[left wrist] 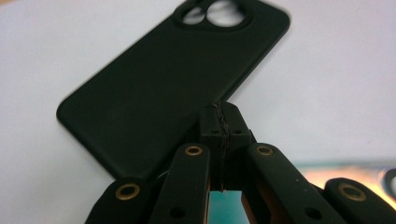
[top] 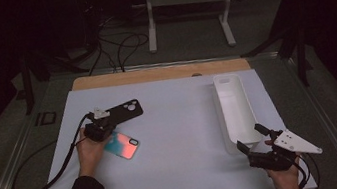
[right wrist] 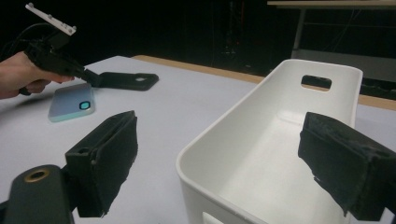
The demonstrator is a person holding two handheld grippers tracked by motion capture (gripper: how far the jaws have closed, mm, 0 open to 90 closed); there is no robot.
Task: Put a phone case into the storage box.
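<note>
My left gripper [left wrist: 223, 122] is pinched fully together on the near edge of the black phone case [top: 122, 113], which lies flat toward the surface's far-left corner, its long axis running away from my fingertips toward the camera cutout. My right gripper [top: 252, 138] waits wide apart and empty beside the white bin [top: 234, 110].
</note>
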